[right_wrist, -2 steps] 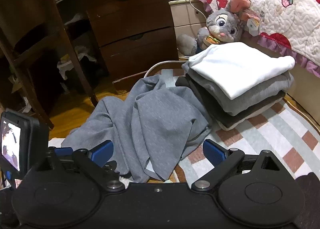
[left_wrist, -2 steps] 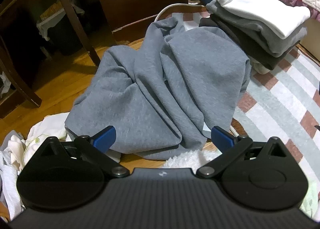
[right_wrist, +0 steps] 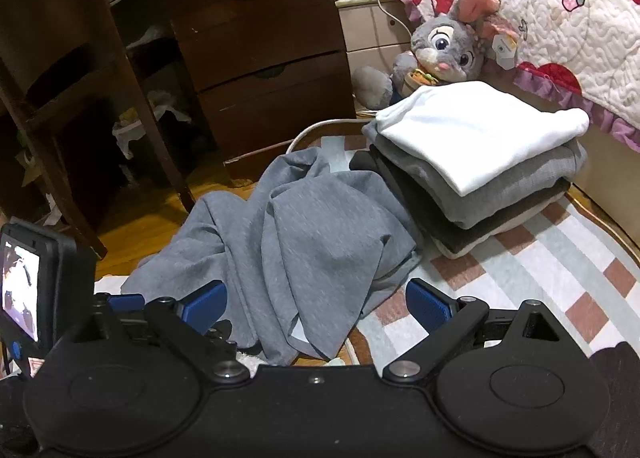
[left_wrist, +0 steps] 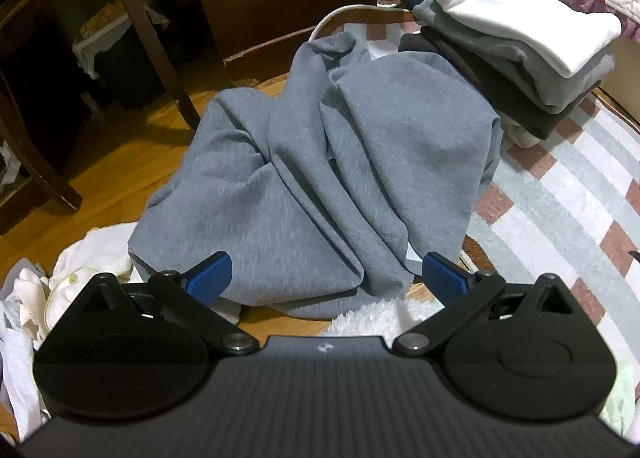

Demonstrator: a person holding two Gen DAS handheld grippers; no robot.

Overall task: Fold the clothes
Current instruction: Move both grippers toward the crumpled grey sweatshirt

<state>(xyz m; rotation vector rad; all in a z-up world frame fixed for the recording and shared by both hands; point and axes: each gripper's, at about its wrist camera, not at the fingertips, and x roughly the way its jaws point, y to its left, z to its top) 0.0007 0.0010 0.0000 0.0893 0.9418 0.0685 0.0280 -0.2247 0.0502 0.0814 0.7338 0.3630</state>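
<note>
Four garments stacked, grey one not yet folded.
My left gripper and right gripper gape wide, empty; the grey garment lies crumpled across the rug's edge beside the folded stack.

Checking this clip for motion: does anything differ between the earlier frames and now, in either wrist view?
Nothing visibly changed. The crumpled grey garment lies as before beside the folded stack, and the left gripper and right gripper both hang open above it, holding nothing.
</note>
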